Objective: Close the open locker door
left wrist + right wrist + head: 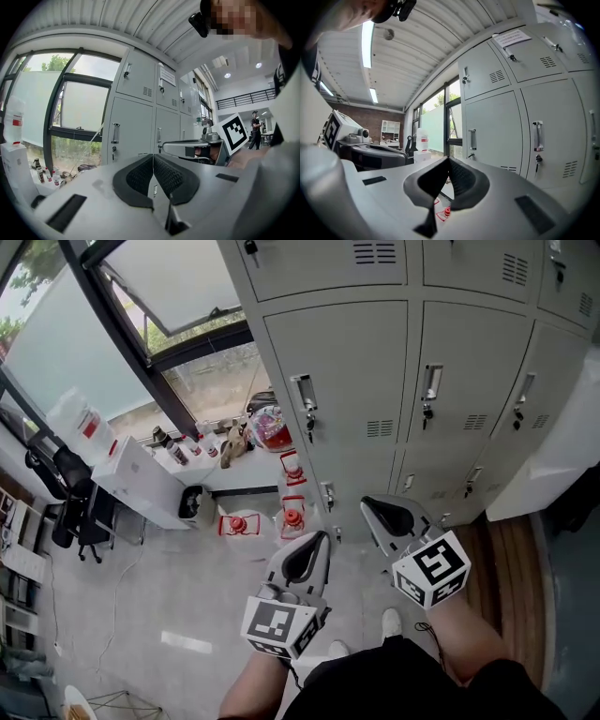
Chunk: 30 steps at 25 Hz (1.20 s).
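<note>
Left gripper (305, 559): jaws pressed together, nothing between them. Right gripper (386, 517): likewise closed and empty. Both are held low in front of the locker bank (347, 381), clear of it.

The doors facing the person sit flush. A pale panel (553, 446) standing out from the bank at its right end appears to be the open locker door, though this is not certain.

Step in hand: approach, no contact made. The next move calls for setting a closed gripper, probably the right, against that panel's outer face and pushing it flush.

Grey left gripper (322, 536), black pads (138, 178)
</note>
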Each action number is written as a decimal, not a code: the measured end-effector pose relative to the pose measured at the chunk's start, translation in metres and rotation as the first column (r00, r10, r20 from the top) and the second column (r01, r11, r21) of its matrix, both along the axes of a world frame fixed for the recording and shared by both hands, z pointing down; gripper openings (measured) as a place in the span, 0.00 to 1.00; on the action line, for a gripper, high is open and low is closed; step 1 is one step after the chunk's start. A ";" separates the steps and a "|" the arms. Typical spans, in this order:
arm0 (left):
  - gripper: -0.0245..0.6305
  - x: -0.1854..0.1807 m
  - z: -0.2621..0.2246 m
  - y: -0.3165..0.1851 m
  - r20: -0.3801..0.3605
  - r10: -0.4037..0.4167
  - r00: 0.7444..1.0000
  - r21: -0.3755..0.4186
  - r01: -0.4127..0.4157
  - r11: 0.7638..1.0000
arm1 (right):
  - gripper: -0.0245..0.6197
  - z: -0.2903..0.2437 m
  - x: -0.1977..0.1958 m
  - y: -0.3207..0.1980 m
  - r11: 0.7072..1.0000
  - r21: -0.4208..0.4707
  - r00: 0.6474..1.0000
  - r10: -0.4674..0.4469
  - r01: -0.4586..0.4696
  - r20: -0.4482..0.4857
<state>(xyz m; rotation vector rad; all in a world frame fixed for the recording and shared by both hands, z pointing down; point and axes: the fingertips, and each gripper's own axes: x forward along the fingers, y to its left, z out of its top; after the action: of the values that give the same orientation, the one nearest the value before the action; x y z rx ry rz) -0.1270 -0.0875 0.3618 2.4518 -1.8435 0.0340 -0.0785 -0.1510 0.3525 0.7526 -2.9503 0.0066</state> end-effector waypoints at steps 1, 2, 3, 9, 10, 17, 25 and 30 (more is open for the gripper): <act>0.06 0.000 0.001 0.004 -0.002 0.014 1.000 0.000 -0.014 1.000 | 0.12 0.001 0.000 0.006 1.000 0.000 1.000 0.010 -0.010 -0.002; 0.06 -0.001 0.002 0.008 -0.004 0.026 1.000 0.001 -0.026 1.000 | 0.12 0.002 0.000 0.012 1.000 0.000 1.000 0.019 -0.019 -0.005; 0.06 -0.001 0.003 0.011 -0.006 0.037 0.999 0.002 -0.037 0.999 | 0.12 0.003 0.000 0.017 1.000 0.001 1.000 0.027 -0.027 -0.007; 0.06 -0.002 0.005 0.030 -0.016 0.087 0.996 0.011 -0.087 0.996 | 0.12 0.005 0.002 0.044 0.998 0.002 0.998 0.069 -0.069 -0.009; 0.07 -0.002 0.005 0.032 -0.018 0.093 0.995 0.011 -0.093 0.996 | 0.12 0.006 0.001 0.047 0.997 0.002 0.997 0.074 -0.074 -0.009; 0.06 -0.004 0.005 0.043 -0.021 0.125 0.992 0.019 -0.124 0.992 | 0.12 0.005 -0.002 0.063 0.996 0.011 0.996 0.093 -0.093 -0.011; 0.06 -0.001 0.003 0.048 -0.022 0.152 0.988 0.031 -0.151 0.988 | 0.12 0.005 0.003 0.073 0.993 0.020 0.993 0.113 -0.112 -0.021; 0.06 0.003 0.002 0.051 -0.025 0.162 0.987 0.032 -0.161 0.986 | 0.12 0.004 0.006 0.078 0.993 0.026 0.993 0.114 -0.114 -0.025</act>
<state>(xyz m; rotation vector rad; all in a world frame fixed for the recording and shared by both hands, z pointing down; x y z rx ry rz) -0.1244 -0.0361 0.3643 2.6020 -1.6424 -0.0189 -0.0726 -0.0732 0.3567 0.9164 -2.8834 -0.0318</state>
